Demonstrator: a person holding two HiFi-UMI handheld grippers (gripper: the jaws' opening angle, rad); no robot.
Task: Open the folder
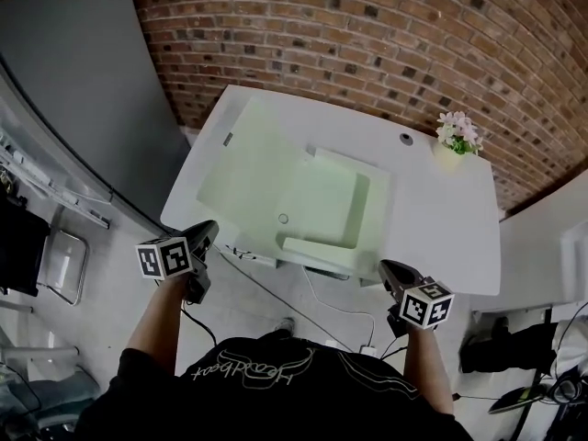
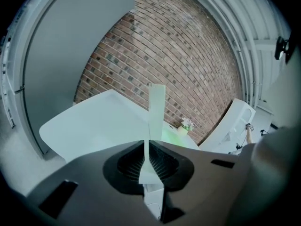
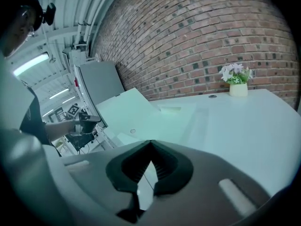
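A pale green folder lies flat on the white table, with a wide flap spread to the left and a shallower pocket part to the right. A small snap shows on it. Both grippers hang in front of the table's near edge, apart from the folder. My left gripper is off the near left corner, its jaws shut with nothing between them. My right gripper is near the folder's right front corner, jaw tips together and empty. The right gripper view shows the folder.
A small pot of pink flowers stands at the table's far right, beside a cable hole. A brick wall runs behind. A grey panel stands at left, a chair below it. Cables trail on the floor.
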